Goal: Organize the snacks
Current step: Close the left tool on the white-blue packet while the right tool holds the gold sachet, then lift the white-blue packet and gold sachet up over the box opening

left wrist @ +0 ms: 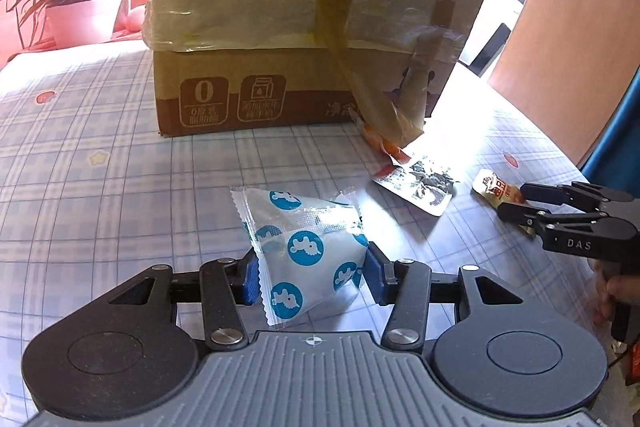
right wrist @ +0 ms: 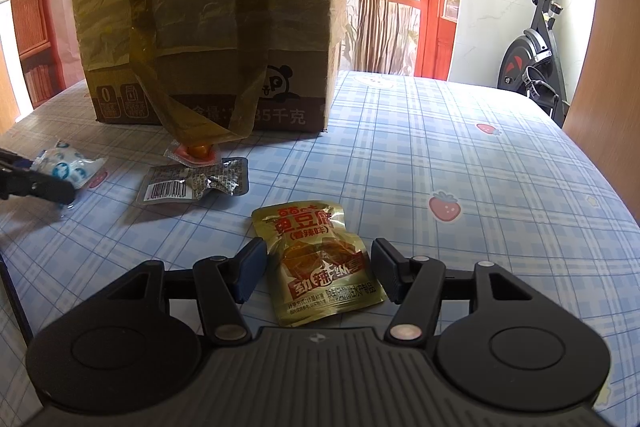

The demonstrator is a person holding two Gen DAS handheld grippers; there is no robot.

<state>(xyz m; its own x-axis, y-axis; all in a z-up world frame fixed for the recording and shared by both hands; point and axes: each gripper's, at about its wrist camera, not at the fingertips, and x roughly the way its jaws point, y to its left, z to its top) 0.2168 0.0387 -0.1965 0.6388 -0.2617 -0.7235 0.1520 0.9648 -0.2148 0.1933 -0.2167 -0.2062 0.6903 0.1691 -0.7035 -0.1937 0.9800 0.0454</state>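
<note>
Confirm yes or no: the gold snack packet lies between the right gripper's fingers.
Yes: the gold snack packet lies flat on the checked tablecloth, between the right gripper's two fingers.

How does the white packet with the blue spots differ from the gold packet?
The white packet is puffy, with blue round animal prints; the gold packet is flatter and wrinkled, with red lettering. The white packet sits pinched between the pads of the left gripper, while the gold packet lies on the checked tablecloth between the right gripper pads, with gaps showing on both sides. Both are small sealed snacks in front of the cardboard box.
</note>
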